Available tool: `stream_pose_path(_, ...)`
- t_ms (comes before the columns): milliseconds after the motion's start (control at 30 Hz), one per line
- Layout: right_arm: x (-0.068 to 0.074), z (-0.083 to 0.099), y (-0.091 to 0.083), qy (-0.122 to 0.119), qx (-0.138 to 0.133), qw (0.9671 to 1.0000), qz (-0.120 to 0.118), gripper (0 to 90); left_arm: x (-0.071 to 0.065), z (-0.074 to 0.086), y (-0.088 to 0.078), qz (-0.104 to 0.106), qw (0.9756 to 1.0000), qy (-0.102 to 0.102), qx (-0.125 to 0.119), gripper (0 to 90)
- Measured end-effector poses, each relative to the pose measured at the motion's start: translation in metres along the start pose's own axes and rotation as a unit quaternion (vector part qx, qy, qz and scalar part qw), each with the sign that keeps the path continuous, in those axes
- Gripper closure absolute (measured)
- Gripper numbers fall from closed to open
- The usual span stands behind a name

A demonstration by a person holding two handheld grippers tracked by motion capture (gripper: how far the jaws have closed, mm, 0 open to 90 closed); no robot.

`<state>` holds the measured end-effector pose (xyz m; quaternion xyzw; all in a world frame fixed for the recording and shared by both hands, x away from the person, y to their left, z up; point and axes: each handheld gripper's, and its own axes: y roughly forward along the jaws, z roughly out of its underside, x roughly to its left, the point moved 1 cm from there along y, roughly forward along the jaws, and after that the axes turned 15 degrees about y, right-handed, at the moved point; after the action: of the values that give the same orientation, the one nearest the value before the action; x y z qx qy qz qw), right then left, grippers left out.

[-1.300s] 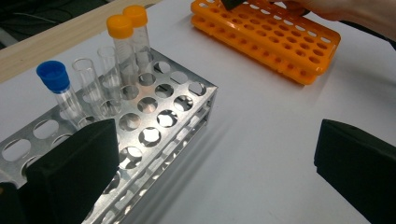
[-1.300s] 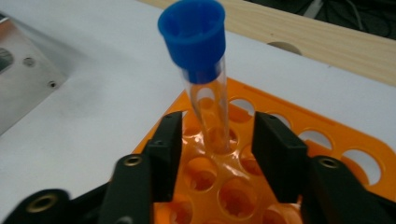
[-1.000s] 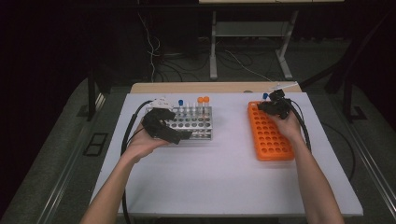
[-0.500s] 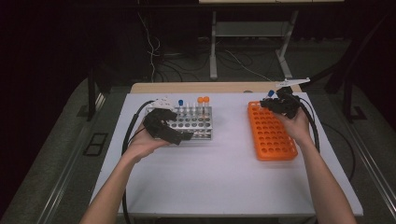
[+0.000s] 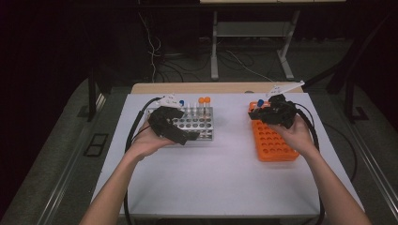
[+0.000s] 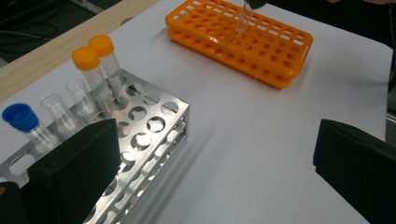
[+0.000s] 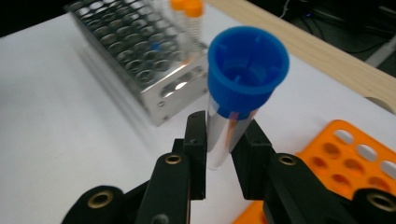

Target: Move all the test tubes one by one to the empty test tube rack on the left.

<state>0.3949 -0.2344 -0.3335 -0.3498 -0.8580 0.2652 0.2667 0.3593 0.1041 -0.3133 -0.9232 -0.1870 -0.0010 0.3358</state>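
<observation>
My right gripper (image 7: 224,154) is shut on a clear tube with a blue cap (image 7: 247,70), held upright. In the high view the right gripper (image 5: 257,112) and the tube (image 5: 260,102) hang over the far end of the orange rack (image 5: 277,145). In the left gripper view the tube's lower end (image 6: 243,21) hangs just over the orange rack (image 6: 261,44). My left gripper (image 6: 215,172) stands open with nothing between its jaws, beside the metal rack (image 6: 154,126). The left gripper (image 5: 187,137) rests at the metal rack's (image 5: 199,123) near edge.
The metal rack holds two orange-capped tubes (image 6: 93,51), a blue-capped tube (image 6: 21,116) and uncapped clear tubes (image 6: 56,107). A wooden strip (image 5: 211,87) runs along the white table's (image 5: 220,178) far edge. Black cables (image 5: 136,126) trail off both grippers.
The right gripper has moved a little left and up over the orange rack's far end, carrying the blue-capped tube. The left hand has stayed put.
</observation>
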Motion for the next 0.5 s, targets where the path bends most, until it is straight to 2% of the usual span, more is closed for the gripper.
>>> stream_pose_path(200,0.025,0.005,0.002,-0.026,0.022,0.9992,-0.023,75.8,-0.005,-0.011,0.001,0.01,0.9998,0.016,-0.001,0.4)
stream_pose_path(500,0.052,0.01,0.006,-0.05,0.058,0.9957,-0.053,75.8,-0.014,-0.025,0.003,0.029,0.9989,0.037,0.0,2.3)
